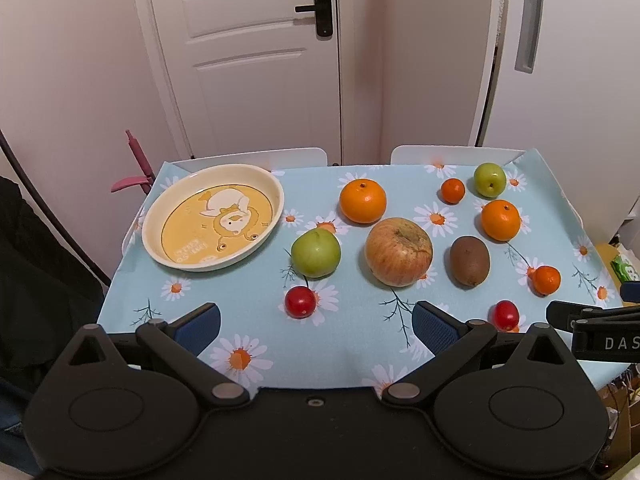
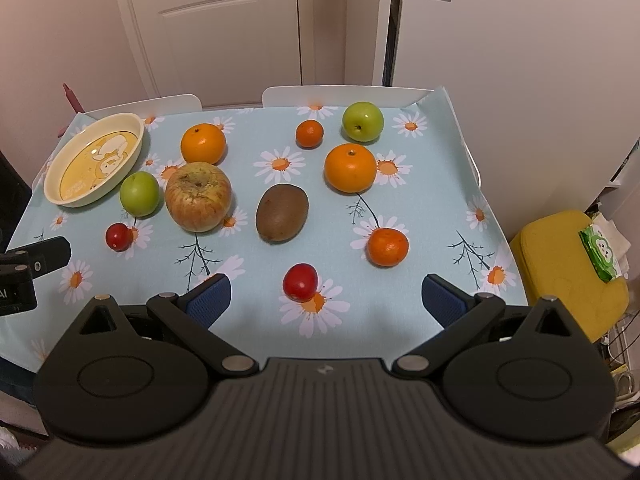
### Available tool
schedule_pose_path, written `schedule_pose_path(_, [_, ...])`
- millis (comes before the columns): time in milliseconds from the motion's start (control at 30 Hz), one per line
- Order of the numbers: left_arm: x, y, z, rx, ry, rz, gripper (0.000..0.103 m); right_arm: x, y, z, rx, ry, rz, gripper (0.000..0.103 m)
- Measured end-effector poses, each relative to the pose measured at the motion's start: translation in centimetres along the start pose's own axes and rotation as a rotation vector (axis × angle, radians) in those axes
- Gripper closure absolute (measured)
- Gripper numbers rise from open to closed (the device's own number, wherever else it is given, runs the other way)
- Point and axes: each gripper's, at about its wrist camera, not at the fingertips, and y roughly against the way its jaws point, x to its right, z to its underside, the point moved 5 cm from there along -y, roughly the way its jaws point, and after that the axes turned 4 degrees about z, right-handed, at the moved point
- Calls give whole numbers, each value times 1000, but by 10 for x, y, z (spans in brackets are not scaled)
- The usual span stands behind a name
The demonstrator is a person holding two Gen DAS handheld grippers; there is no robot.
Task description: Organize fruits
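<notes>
Fruits lie loose on a blue daisy tablecloth [image 1: 256, 312]. A cream and yellow plate [image 1: 213, 216] [image 2: 94, 159] sits empty at the far left. A large apple [image 1: 398, 251] [image 2: 198, 197], a kiwi [image 1: 469, 261] [image 2: 282, 212], two oranges [image 1: 363, 201] [image 1: 500, 219], two green fruits [image 1: 315, 253] [image 1: 489, 179], small mandarins [image 1: 453, 191] [image 1: 546, 279] and red cherry tomatoes [image 1: 300, 301] [image 2: 300, 281] lie spread out. My left gripper [image 1: 316, 326] is open and empty, above the near edge. My right gripper [image 2: 326, 300] is open and empty, just short of a red tomato.
A white door [image 1: 248, 52] and walls stand behind the table. Two white chair backs [image 1: 256, 158] show at the far edge. A yellow stool [image 2: 568, 268] with a green packet stands to the right. A dark object [image 1: 36, 280] is at the left.
</notes>
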Motion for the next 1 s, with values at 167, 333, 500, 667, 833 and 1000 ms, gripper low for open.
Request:
schedule_pose_path(167, [-3,-1,-2,3,7,0,0,-1,1,-1,3,5,1,0])
schedule_pose_path(333, [-3,3,1,11,14,-4,0,-4,2,-1,7,12,1,0])
schedule_pose_path(500, [-5,3,1,12,20,-5,0,-4,2,0,7,13,3,0])
schedule_pose_path(667, [-3,3,2,13,20,-8,0,-4,2,0,7,12,3,0])
schedule_pose_path(833, [-4,3,3,16,19,-8,0,-4,3,-1,8,14,2,0])
schedule_pose_path(1000, [-3,4,1,16,21,-6,0,-5,4,-1,10,13,-1,0])
